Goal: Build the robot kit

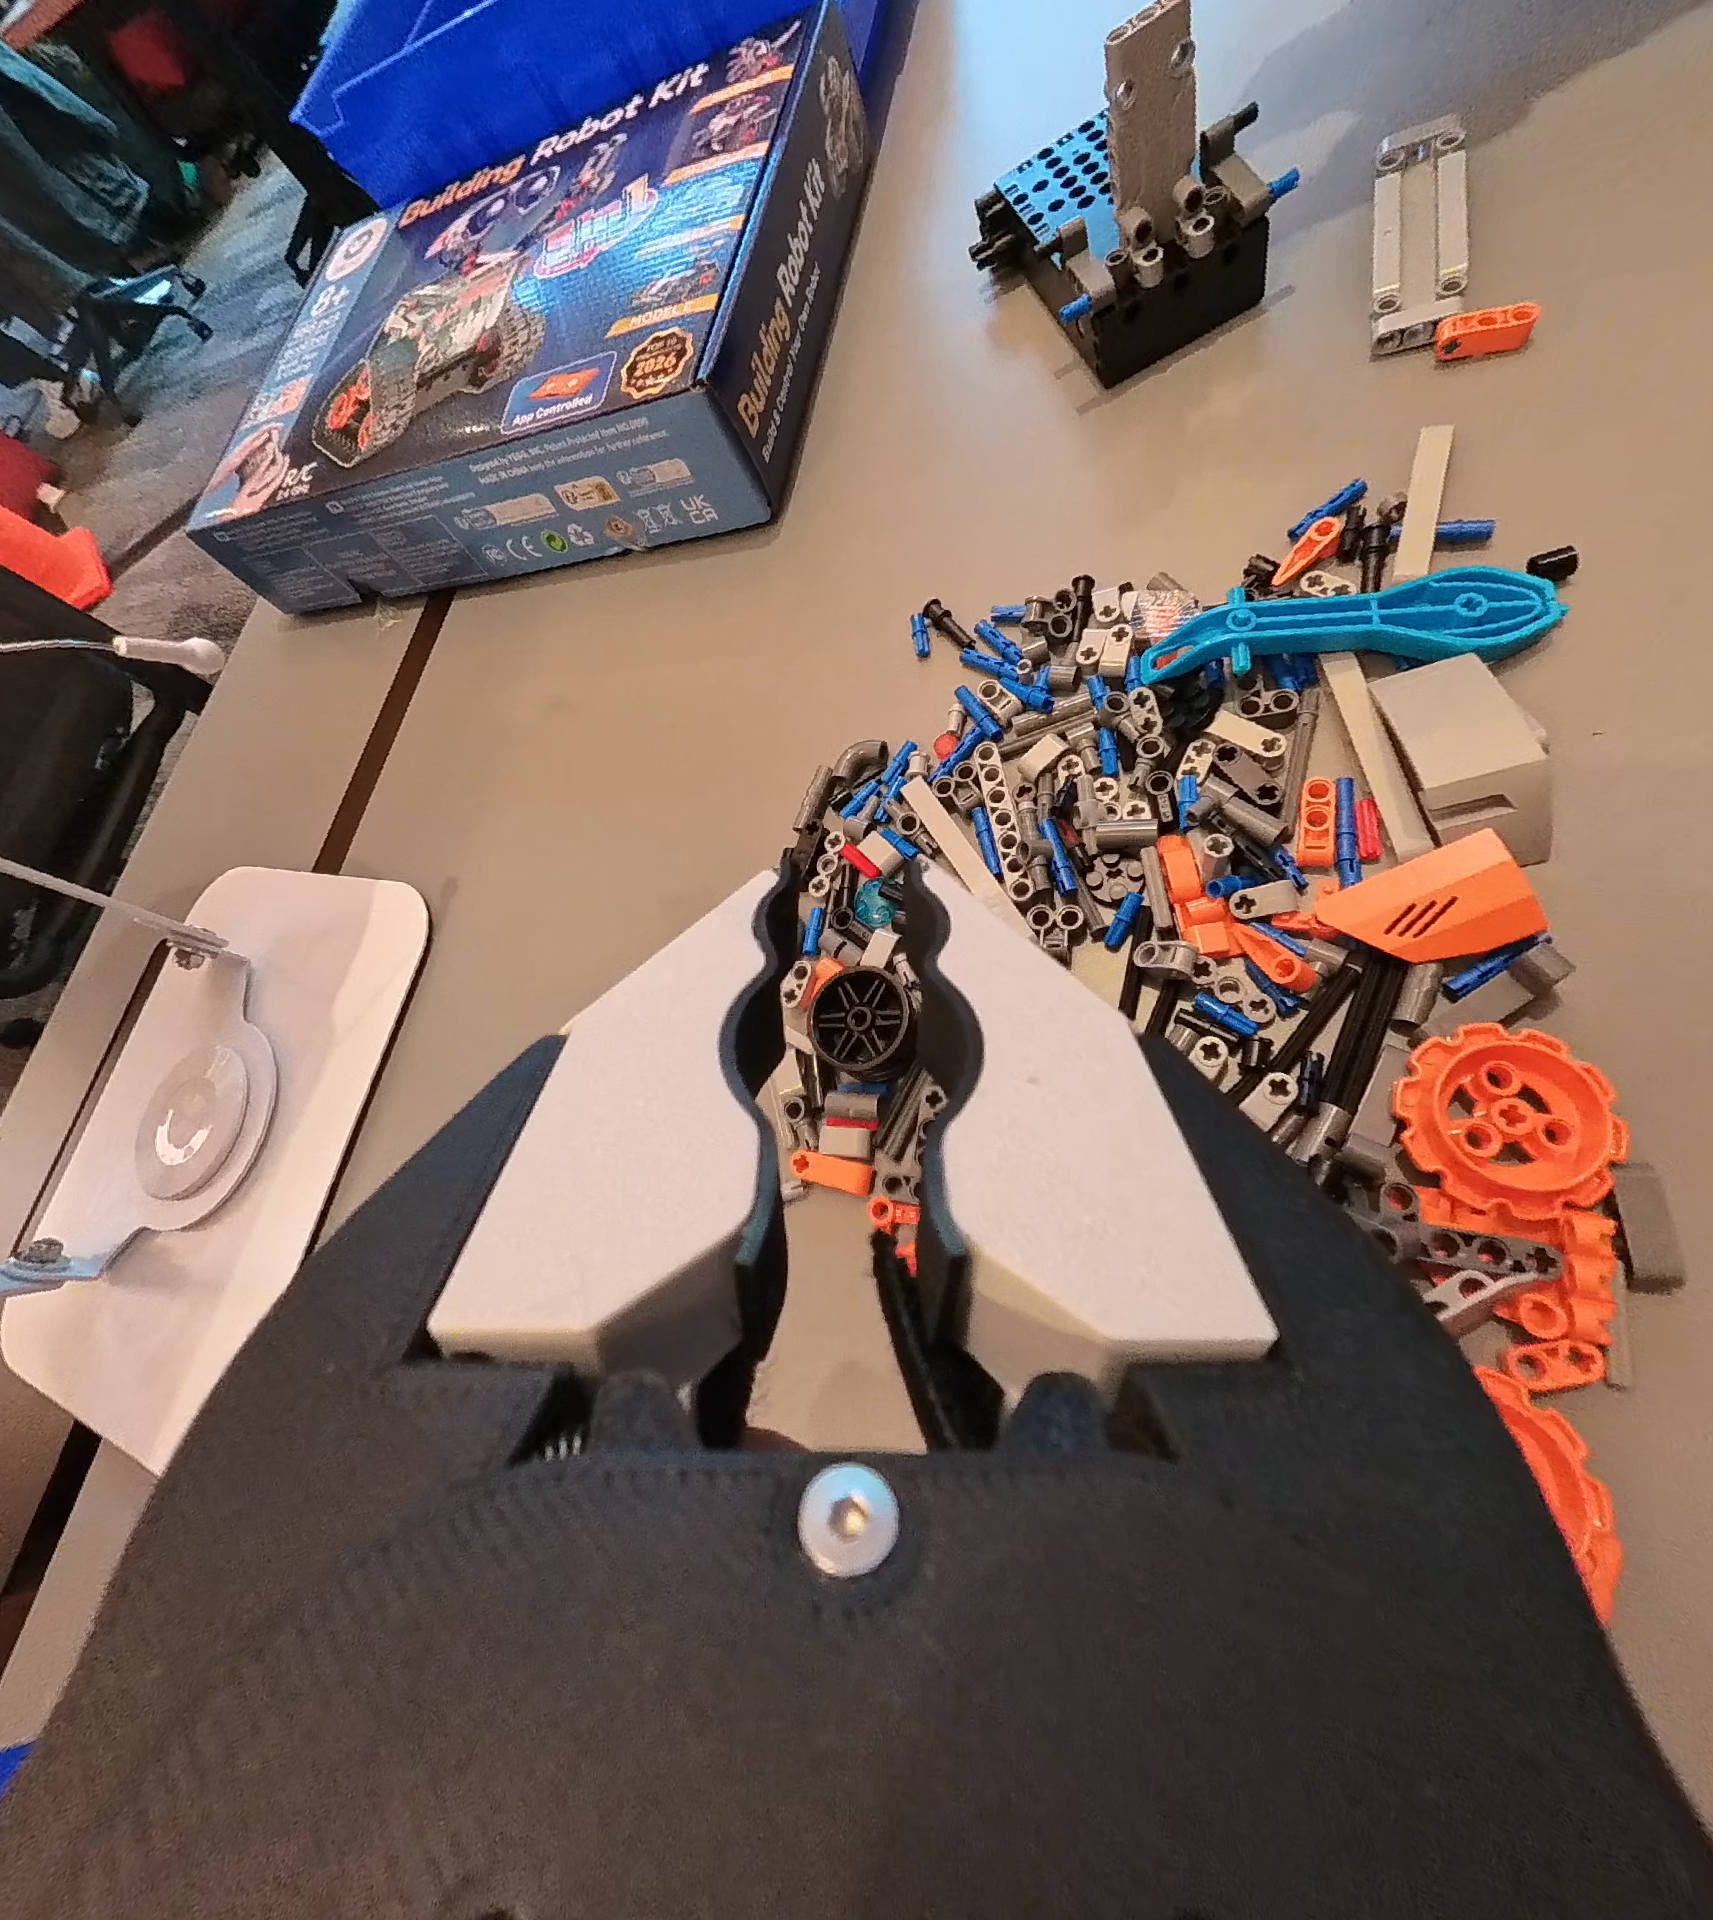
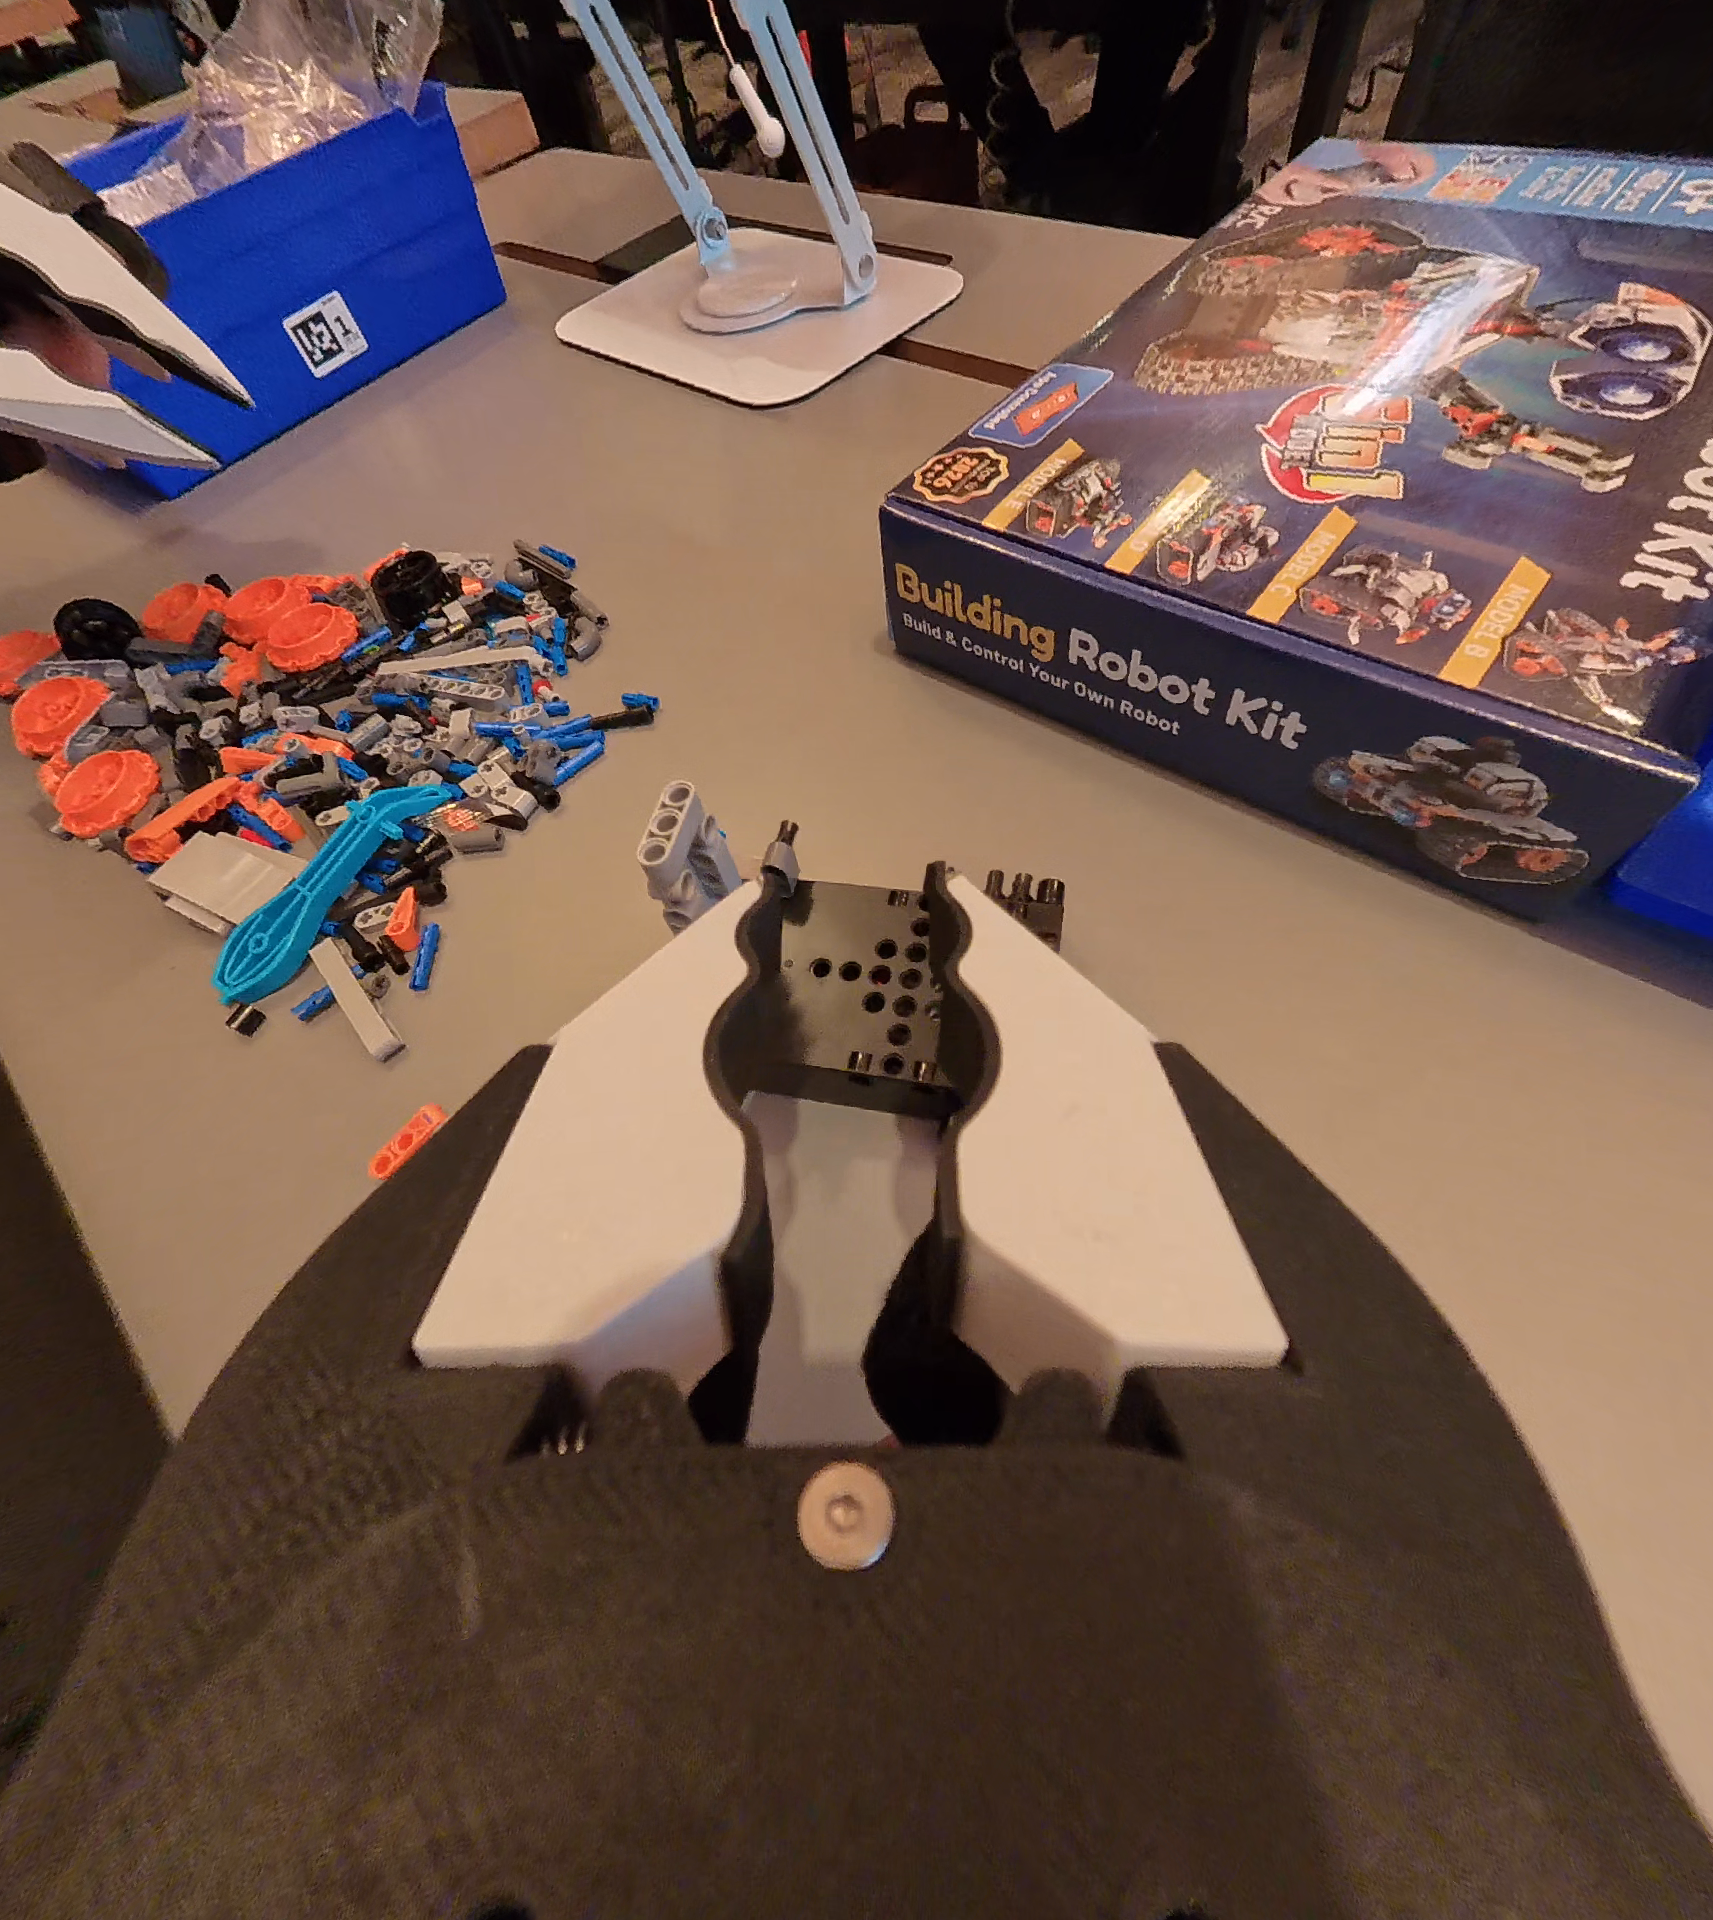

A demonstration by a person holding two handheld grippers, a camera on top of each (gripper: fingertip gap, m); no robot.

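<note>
While the left gripper (image 1: 847, 894) hangs over the near edge of the heap of loose building pieces (image 1: 1216, 883), its two grey fingers stand a little apart with nothing between them, and through the gap a small black spoked wheel (image 1: 862, 1023) shows lying in the heap below. In the right wrist view that same gripper appears raised above the far left of the heap, tips parted and empty. The heap itself is a scatter of blue pins, grey beams and orange parts on the grey table (image 1: 571, 748), with a long turquoise piece (image 1: 1351, 623) at its far side, orange toothed wheels (image 1: 1506, 1122) at its near right, and a light grey block (image 1: 1465, 758) beside an orange sloped panel (image 1: 1434, 904). The right gripper (image 2: 852, 883) sits over the part-built black block assembly (image 2: 862, 987); its jaws are spread to either side of the block, but I cannot tell whether the pads touch it. From the left wrist view that assembly stands well apart from the heap, a grey beam rising out of it and a blue perforated plate at its back. A grey beam frame (image 1: 1418, 239) with a small orange connector (image 1: 1486, 327) at its end lies just beside it. The printed kit box (image 2: 1403, 520) rests farther back, against a blue bin (image 1: 571, 73), and a white stand base (image 2: 769, 312) sits on the table near a second blue bin (image 2: 312, 270).
</note>
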